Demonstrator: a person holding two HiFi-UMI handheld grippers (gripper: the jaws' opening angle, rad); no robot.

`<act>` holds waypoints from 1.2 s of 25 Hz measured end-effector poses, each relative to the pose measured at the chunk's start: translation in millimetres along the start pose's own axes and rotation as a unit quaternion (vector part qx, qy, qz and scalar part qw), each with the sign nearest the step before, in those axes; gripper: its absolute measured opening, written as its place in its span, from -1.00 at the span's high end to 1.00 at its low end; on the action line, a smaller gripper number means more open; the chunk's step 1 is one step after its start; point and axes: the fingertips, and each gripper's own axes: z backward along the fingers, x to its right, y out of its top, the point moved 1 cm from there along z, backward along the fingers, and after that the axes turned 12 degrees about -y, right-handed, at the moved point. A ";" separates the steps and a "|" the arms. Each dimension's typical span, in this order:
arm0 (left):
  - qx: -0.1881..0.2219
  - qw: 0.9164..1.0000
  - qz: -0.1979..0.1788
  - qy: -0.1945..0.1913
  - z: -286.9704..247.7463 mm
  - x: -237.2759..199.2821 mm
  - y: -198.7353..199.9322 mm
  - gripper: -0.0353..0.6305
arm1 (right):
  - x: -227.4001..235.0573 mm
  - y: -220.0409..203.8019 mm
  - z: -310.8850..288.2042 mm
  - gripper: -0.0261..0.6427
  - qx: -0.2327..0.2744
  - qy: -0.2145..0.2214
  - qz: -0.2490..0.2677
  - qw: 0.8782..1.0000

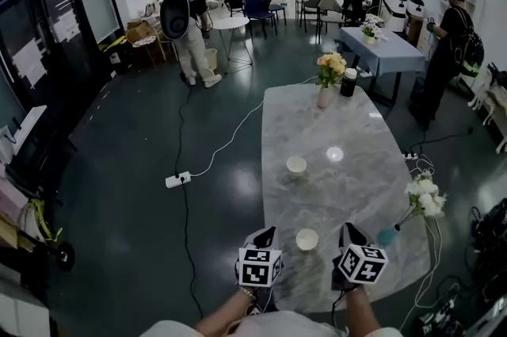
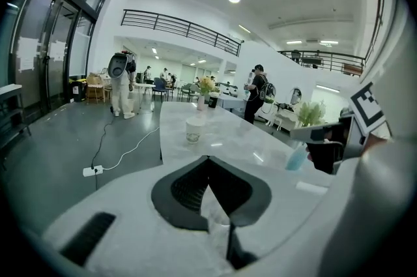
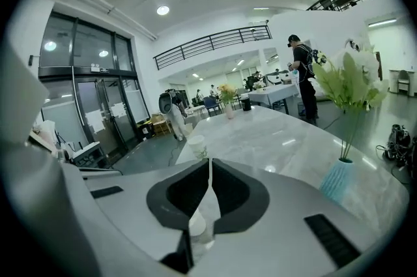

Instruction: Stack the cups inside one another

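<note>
Right hand-held gripper [image 1: 348, 231] over marble table [image 1: 356, 185]; glossy floor [image 1: 119, 169].

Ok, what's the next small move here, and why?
Probably open the right tool and ease it toward the near cup: its jaws are together, holding nothing, and that cup stands apart from the far cup.
</note>
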 end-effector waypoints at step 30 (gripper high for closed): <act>-0.002 1.000 0.001 -0.007 2.8 -6.3 1.6 0.90 | -15.2 -20.6 7.5 0.86 -0.021 0.005 0.005 1.000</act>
